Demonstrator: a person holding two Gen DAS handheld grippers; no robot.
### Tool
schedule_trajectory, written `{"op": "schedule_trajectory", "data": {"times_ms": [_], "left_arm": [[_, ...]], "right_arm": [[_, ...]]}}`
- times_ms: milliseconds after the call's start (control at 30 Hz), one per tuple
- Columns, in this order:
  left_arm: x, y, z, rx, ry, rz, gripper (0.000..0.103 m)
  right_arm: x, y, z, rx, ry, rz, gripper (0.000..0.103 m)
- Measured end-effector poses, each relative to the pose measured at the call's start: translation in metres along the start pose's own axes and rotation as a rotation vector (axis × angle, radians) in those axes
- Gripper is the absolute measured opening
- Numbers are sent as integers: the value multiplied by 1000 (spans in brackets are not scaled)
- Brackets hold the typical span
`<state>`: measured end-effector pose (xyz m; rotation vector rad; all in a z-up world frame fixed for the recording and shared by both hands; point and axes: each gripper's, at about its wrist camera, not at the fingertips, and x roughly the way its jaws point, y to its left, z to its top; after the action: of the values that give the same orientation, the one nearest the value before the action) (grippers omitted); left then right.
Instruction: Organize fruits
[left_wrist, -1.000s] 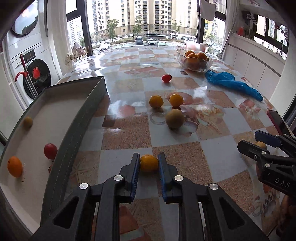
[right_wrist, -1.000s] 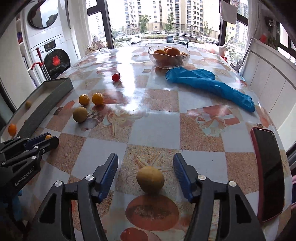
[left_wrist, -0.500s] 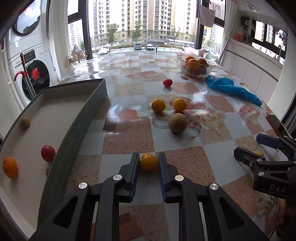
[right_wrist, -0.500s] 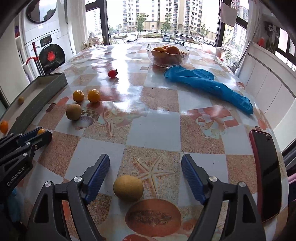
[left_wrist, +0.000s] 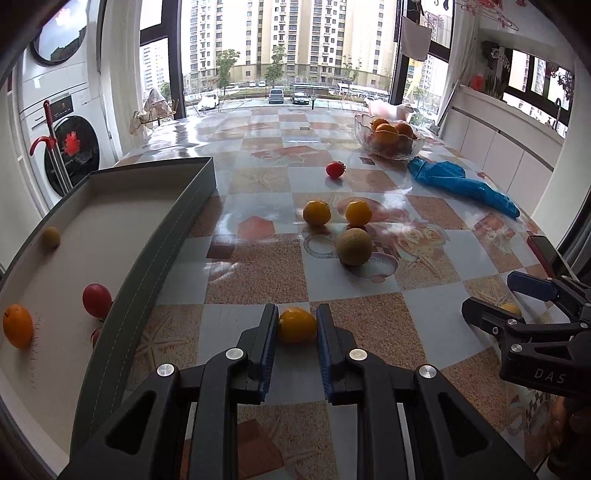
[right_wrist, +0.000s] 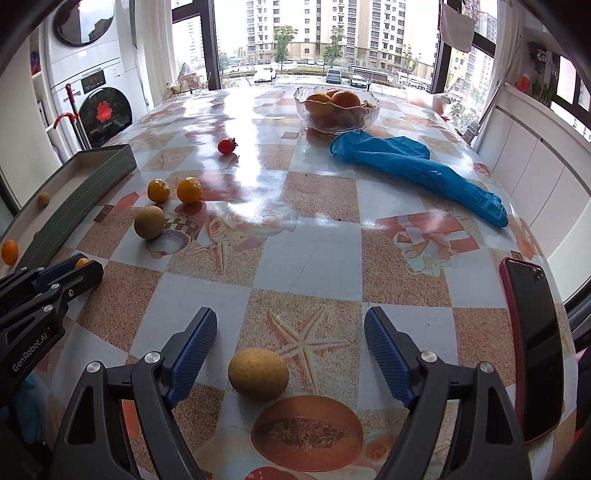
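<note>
My left gripper (left_wrist: 296, 325) is shut on a small yellow-orange fruit (left_wrist: 296, 325), held above the table right of the grey tray (left_wrist: 159, 258). The tray holds an orange (left_wrist: 16, 325), a red tomato (left_wrist: 96, 300) and a small brown fruit (left_wrist: 51, 236). My right gripper (right_wrist: 290, 345) is wide open above a tan round fruit (right_wrist: 258, 373) lying on the table between its fingers. Loose on the table are two small oranges (right_wrist: 159, 190) (right_wrist: 189, 189), a tan round fruit (right_wrist: 149, 222) and a red tomato (right_wrist: 226, 146).
A glass bowl (right_wrist: 336, 110) of oranges stands at the far side. A blue glove (right_wrist: 417, 162) lies near it. A phone (right_wrist: 532, 343) lies at the right table edge. A washing machine (left_wrist: 62, 147) stands beyond the tray on the left.
My right gripper has opened wider and risen away from the tan fruit, which stays on the table. My left gripper has lifted a little with its fruit still held.
</note>
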<state>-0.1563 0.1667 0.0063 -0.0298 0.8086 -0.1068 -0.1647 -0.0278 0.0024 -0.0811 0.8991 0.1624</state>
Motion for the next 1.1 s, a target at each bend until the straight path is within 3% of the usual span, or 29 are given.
{"op": "schedule_trajectory", "data": {"times_ms": [233,267,300,367,400,733,1100], "left_arm": [[0,-1,-1,-2,-8,-14,23],[-1,-1,0,0,-10,-20,37],[-3,-1,0,-1,-18,-24,67],[-15,-1,1,-6,-94,-12,84],[-18,-1,1,-4,-115,-15,84],[10,-8,5,37,59,2,84],[11,-15,2,60,67,24,85]], "right_arm": [[0,0,0,0,0,0,84],[0,0,0,0,0,0,84],[0,0,0,0,0,0,84],[0,0,0,0,0,0,84],[0,0,0,0,0,0,84],[1,0,0,-1,0,-1,85],[1,2,0,-4,2,1,87]]}}
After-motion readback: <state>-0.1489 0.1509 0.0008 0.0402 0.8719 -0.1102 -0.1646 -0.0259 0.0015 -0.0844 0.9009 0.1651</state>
